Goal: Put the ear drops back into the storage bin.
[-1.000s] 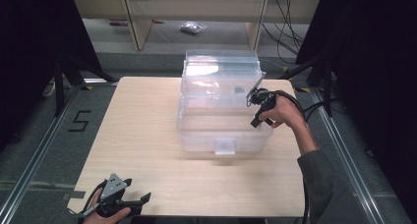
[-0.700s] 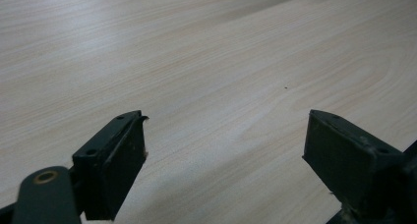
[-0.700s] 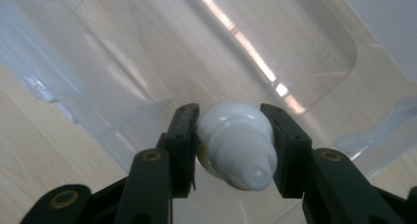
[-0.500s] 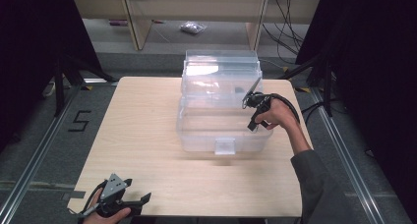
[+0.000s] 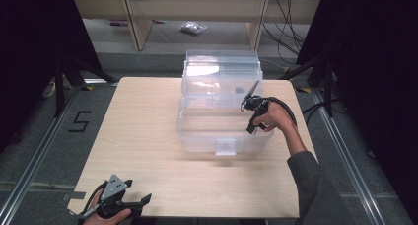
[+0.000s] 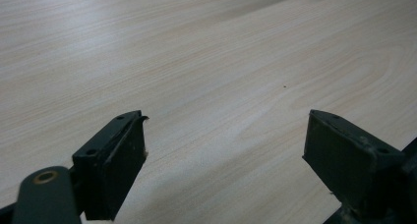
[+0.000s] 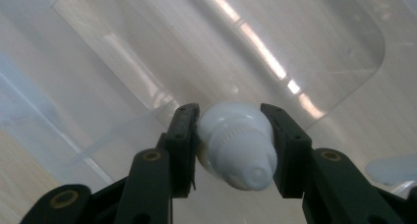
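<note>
The right tool (image 7: pixel 230 150) clamps a white capped bottle (image 7: pixel 236 145) at centre frame, over the clear bin (image 5: pixel 222 111); the left tool (image 6: pixel 226 160) gapes empty.

Open table on your left, box in the middle

The clear plastic storage box (image 5: pixel 222 117) blocks the table's (image 5: pixel 143 136) centre-right; your left half and near edge lie free for passing.

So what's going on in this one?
A person works at a wooden table with a gripper in each hand. The right gripper is shut on a small white bottle with a ribbed cap and holds it over the open clear plastic box, apparently about to set it inside. The left gripper, jaws open with nothing between them, rests near the table's near edge.
</note>
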Demonstrator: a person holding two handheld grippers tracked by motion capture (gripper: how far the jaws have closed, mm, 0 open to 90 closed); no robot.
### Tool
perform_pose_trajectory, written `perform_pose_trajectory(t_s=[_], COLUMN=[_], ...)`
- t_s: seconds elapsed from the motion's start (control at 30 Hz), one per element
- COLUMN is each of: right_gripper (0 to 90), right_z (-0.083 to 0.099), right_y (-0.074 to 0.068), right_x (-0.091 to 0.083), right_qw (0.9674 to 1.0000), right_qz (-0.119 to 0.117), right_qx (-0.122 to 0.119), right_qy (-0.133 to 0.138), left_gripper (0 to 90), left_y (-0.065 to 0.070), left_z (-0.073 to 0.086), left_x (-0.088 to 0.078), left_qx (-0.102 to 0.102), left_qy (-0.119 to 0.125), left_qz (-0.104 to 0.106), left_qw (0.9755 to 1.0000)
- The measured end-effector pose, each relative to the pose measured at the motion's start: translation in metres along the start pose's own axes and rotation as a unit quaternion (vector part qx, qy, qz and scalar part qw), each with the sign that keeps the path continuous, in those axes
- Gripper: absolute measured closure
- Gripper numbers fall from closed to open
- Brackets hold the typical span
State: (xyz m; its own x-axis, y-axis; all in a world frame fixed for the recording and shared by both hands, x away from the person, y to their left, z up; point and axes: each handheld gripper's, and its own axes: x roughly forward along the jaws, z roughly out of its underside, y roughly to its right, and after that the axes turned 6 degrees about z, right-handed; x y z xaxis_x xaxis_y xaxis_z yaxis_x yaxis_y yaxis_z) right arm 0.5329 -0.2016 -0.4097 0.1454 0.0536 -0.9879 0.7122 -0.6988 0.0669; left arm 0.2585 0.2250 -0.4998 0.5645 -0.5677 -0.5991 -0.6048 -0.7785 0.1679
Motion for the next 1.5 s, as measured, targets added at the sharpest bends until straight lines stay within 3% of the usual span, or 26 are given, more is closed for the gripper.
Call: perform_pose_trajectory(t_s=[0.13,0.23,0.37,0.4,0.43,0.73,0.77,0.87,0.9,0.93,1.0,1.07,1.17,1.2,1.27,1.33,1.37,1.43,1.5], right_gripper=[60.1,60.1,60.1,60.1,60.1,60.1,60.1,60.1,60.1,60.1,60.1,60.1,60.1,60.1,60.1,60.0,60.0,60.1,60.0], right_z=[0.0,-0.001,-0.002,-0.003,-0.004,-0.001,-0.001,-0.001,-0.001,-0.002,-0.003,-0.003,-0.004,-0.004,-0.004,-0.004,-0.003,-0.002,-0.002], right_y=[0.002,-0.001,0.002,-0.001,-0.001,0.001,-0.001,0.001,0.001,-0.002,-0.001,-0.002,0.0,0.0,-0.001,-0.001,0.0,0.0,0.0], right_x=[0.004,0.004,0.009,0.007,0.009,0.018,0.018,0.021,0.022,0.021,0.022,0.024,0.026,0.026,0.027,0.03,0.031,0.033,0.033], right_qw=[1.0,0.9998,0.9998,1.0,1.0,1.0,0.9998,0.9999,1.0,0.9997,0.9998,0.9994,0.9995,0.9995,0.9994,0.9994,0.9994,0.9993,0.9994], right_qz=[0.005,-0.004,-0.002,-0.006,-0.002,-0.007,-0.01,-0.007,-0.007,-0.009,-0.007,-0.01,-0.007,-0.007,-0.003,-0.005,-0.01,-0.007,-0.009], right_qx=[-0.006,0.015,-0.018,0.002,0.007,0.0,0.013,0.0,0.002,0.018,0.012,0.024,0.018,0.018,0.022,0.023,0.02,0.021,0.019], right_qy=[-0.001,-0.014,0.004,-0.004,-0.007,-0.005,-0.01,-0.009,-0.007,-0.016,-0.014,-0.022,-0.025,-0.025,-0.028,-0.025,-0.027,-0.029,-0.028], left_gripper=[15.3,15.3,15.3,15.3,15.3,15.3,15.3,15.3,15.3,15.3,15.3,15.3,15.3,15.3,15.3,15.3,15.3,15.3,15.3], left_y=[0.001,0.0,0.001,0.0,0.001,0.0,0.001,0.0,0.0,0.0,0.001,0.0,0.001,0.0,0.0,0.002,0.0,0.0,0.001], left_z=[0.0,0.0,0.0,0.0,0.0,0.0,0.0,0.0,0.0,0.0,0.0,0.0,0.0,0.0,0.0,0.0,0.0,0.0,0.0], left_x=[0.001,0.001,0.001,0.001,0.001,0.0,0.002,0.0,0.001,0.001,0.002,0.001,0.002,0.0,0.0,0.002,0.0,0.0,0.002], left_qx=[-0.005,-0.003,-0.004,-0.003,-0.003,0.003,-0.008,0.001,-0.001,0.0,-0.008,0.0,-0.007,0.003,0.003,-0.007,0.005,0.004,-0.008], left_qy=[0.004,0.005,0.004,0.004,0.005,-0.004,0.007,-0.004,-0.001,0.0,0.007,-0.002,0.006,-0.004,-0.005,0.005,-0.007,-0.008,0.007], left_qz=[0.0,0.0,0.001,0.001,0.001,0.003,0.003,0.003,0.002,0.003,0.002,0.004,0.003,0.005,0.004,0.002,0.003,0.002,0.005], left_qw=[1.0,1.0,1.0,1.0,1.0,1.0,0.9999,1.0,1.0,1.0,0.9999,1.0,1.0,1.0,1.0,1.0,1.0,1.0,0.9999])
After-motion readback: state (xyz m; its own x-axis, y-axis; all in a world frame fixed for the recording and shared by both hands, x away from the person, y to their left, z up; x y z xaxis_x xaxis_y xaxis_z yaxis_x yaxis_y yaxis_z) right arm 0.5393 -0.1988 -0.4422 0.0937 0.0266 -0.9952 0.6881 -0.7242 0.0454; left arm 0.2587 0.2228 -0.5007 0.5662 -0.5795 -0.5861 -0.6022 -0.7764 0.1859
